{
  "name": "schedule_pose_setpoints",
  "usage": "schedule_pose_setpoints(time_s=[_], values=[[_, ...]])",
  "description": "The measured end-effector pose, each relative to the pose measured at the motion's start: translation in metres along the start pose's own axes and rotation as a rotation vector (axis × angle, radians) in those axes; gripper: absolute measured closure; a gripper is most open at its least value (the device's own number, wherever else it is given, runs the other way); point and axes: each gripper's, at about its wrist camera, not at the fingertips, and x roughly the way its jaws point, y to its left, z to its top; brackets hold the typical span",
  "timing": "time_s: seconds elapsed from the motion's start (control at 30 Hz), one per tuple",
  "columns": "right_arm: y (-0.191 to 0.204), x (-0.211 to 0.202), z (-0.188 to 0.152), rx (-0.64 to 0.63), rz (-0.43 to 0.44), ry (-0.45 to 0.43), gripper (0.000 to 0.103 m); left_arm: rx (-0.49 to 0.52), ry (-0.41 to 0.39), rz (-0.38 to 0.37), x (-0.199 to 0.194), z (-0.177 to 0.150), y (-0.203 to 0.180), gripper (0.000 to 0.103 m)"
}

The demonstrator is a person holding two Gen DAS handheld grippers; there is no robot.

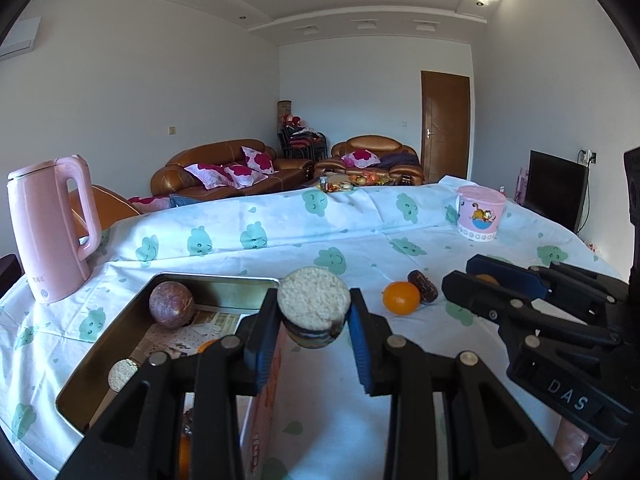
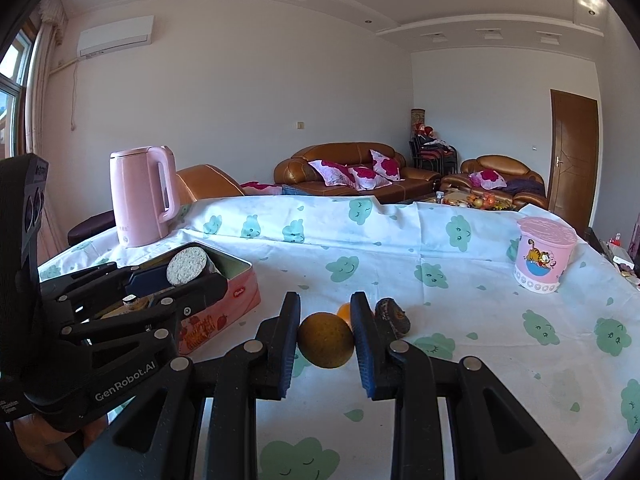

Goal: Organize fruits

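Left gripper (image 1: 313,316) clamps a sliced-top dark fruit (image 1: 314,306) at the pink tin (image 2: 240,292)'s edge; right gripper (image 2: 325,340) pinches a brownish-yellow round fruit (image 2: 326,340), right of the tin.

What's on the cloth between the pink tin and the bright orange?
Nothing lies there: bare tablecloth runs from the tin to the orange. Only the left tool hangs above it, holding a sesame-topped cake.

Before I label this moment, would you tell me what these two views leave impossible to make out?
- Tin's contents: left wrist view, near half hidden behind the left tongs.
- Orange on the cloth: right wrist view, mostly behind the right tongs and their brownish fruit.
- Kettle label: too small to read.
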Motion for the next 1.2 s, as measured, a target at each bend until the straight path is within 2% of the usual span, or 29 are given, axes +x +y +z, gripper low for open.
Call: schedule_pose_setpoints(time_s=[0.23, 0.5, 0.77, 1.2], values=[[0.029, 0.008, 0.01, -0.045, 0.05, -0.004, 0.075, -0.041, -0.009, 0.044, -0.008, 0.005, 0.029, 0.068], [0.055, 0.019, 0.018, -0.052, 0.113, -0.005, 0.075, -0.082, -0.021, 0.048, -0.02, 0.005, 0.057, 0.068], [0.079, 0.031, 0.02, -0.077, 0.161, -0.004, 0.075, -0.141, 0.008, 0.058, -0.017, -0.002, 0.088, 0.068], [0.095, 0.043, 0.023, -0.054, 0.232, -0.004, 0.075, -0.16, 0.017, 0.097, -0.016, 0.0, 0.107, 0.068]])
